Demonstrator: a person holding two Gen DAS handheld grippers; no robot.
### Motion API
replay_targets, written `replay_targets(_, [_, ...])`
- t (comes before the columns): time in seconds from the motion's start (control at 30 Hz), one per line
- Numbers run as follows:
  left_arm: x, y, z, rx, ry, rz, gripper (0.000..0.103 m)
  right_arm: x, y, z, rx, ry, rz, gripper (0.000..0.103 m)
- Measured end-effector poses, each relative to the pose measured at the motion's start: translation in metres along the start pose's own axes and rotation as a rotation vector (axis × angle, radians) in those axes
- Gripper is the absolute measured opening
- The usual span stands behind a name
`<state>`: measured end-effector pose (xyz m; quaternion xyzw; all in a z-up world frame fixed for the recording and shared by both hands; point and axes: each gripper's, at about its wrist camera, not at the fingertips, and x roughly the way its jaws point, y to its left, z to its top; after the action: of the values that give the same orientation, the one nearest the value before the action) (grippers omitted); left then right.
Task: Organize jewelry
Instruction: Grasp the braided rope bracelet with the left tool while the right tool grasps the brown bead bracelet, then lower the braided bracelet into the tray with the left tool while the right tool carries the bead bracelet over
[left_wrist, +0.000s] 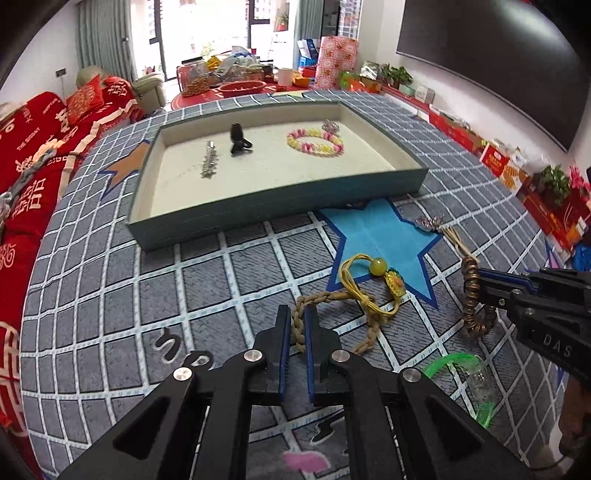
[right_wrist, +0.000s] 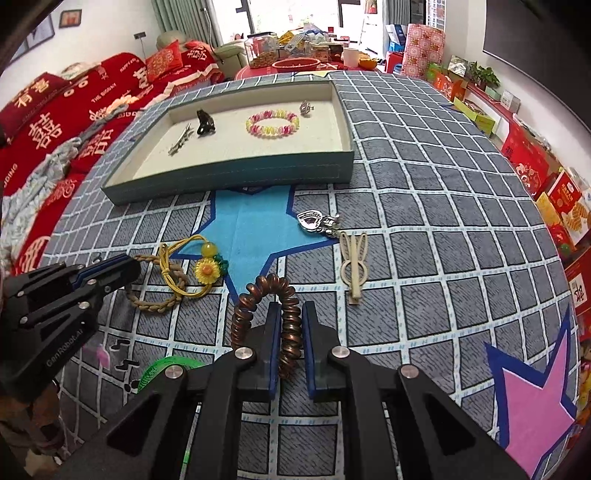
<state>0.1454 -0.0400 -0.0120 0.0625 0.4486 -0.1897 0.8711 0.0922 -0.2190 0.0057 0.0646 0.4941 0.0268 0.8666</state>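
My left gripper (left_wrist: 296, 318) is shut on a tan braided bracelet (left_wrist: 334, 306) lying on the mat, tangled with a yellow cord hair tie with a sunflower (left_wrist: 395, 282). My right gripper (right_wrist: 289, 314) is shut on a brown spiral coil hair tie (right_wrist: 286, 325), also seen in the left wrist view (left_wrist: 471, 295). The teal jewelry tray (left_wrist: 280, 212) holds a silver clip (left_wrist: 209, 162), a black claw clip (left_wrist: 238, 138), a pink-yellow bead bracelet (left_wrist: 314, 142) and a small silver piece (left_wrist: 330, 127).
On the mat lie a silver heart brooch (right_wrist: 314, 221), a beige rabbit-ear hair clip (right_wrist: 354, 266) and a green bangle (left_wrist: 454, 360) by a clear piece (left_wrist: 480, 384). A red sofa (left_wrist: 37, 147) is to the left; boxes (right_wrist: 535, 166) line the right wall.
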Motion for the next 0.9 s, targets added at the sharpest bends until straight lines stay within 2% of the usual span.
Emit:
replay_targets(0.43, [-0.042,0.022,0.014,-0.066,-0.1,-0.013,0.02,-0.029,-0.018,0.019,0.079,-0.056,0.073,0.012])
replay_targets(0.9, [-0.083,0.025,0.043,-0.049,-0.226,-0.012,0.02,-0.039,-0.016,0.038,0.087,-0.099,0.108,0.012])
